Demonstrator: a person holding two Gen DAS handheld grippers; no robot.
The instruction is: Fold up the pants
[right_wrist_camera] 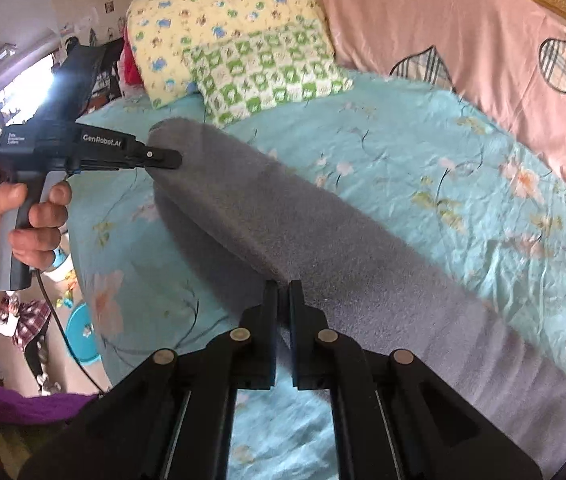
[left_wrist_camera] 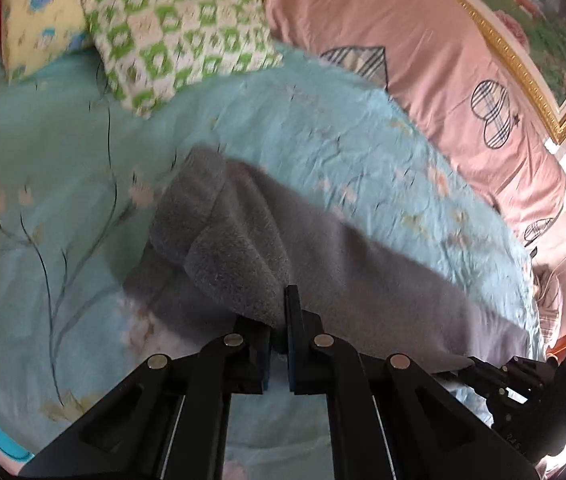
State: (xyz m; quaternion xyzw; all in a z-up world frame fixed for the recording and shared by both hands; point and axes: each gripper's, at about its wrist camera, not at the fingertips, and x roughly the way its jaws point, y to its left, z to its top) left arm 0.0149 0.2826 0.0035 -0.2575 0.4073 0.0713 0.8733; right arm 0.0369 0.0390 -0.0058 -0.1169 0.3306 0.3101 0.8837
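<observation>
Grey fleece pants (left_wrist_camera: 323, 240) lie in a long band across the teal bed sheet (left_wrist_camera: 43, 152). In the left wrist view my left gripper (left_wrist_camera: 281, 308) is shut on a raised fold of the grey cloth, which bunches up just ahead of the jaws. My right gripper (left_wrist_camera: 473, 364) reaches the same band's edge at the lower right. In the right wrist view my right gripper (right_wrist_camera: 283, 288) is shut on the near edge of the pants (right_wrist_camera: 283, 208). A hand holds the left gripper (right_wrist_camera: 175, 158), which pinches the far end.
A green checked pillow (right_wrist_camera: 267, 72) and a yellow printed pillow (right_wrist_camera: 203, 20) sit at the head of the bed. A pink quilt (right_wrist_camera: 463, 40) runs along the far side. The bed's left edge drops to a floor with a blue basin (right_wrist_camera: 81, 336).
</observation>
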